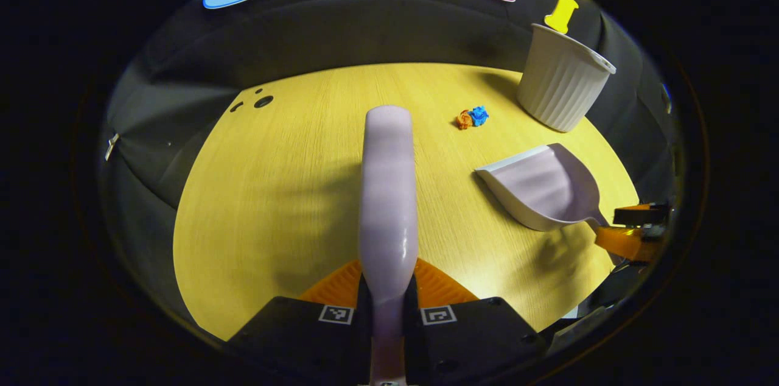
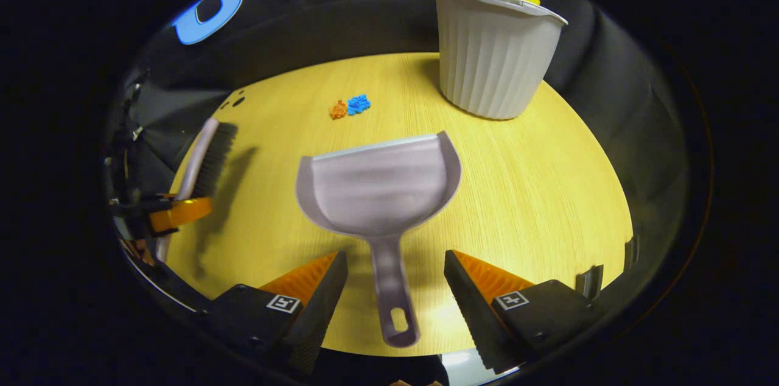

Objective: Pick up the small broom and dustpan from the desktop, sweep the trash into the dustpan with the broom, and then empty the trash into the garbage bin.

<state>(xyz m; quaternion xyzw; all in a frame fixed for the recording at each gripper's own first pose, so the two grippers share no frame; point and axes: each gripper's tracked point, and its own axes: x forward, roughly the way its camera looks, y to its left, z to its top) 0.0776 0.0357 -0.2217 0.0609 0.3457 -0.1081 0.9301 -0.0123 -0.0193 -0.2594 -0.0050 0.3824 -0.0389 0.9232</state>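
Yellow wood-grain covers the round desktop, and no brand or readable writing shows on any of the items; the only markings are small square black-and-white coded tags on the bodies of both grippers.

In the left gripper view, the left gripper is clamped on the pale lilac handle of the small broom, both fingers pressing its sides, the handle running straight forward away from the camera above the desktop. In the right gripper view the same broom shows at the left edge, its dark bristles facing the table's middle, lifted and tilted over the desk edge.

The right gripper has its fingers spread wide, one on each side of the dustpan's handle, touching neither side. The lilac dustpan lies flat on the desktop, its mouth pointing toward the far side, its handle with a hanging hole pointing back toward the camera.

Two small crumpled scraps of trash, one orange and one blue, lie touching each other beyond the dustpan, well apart from it. A white ribbed garbage bin stands upright at the far right of the desktop.
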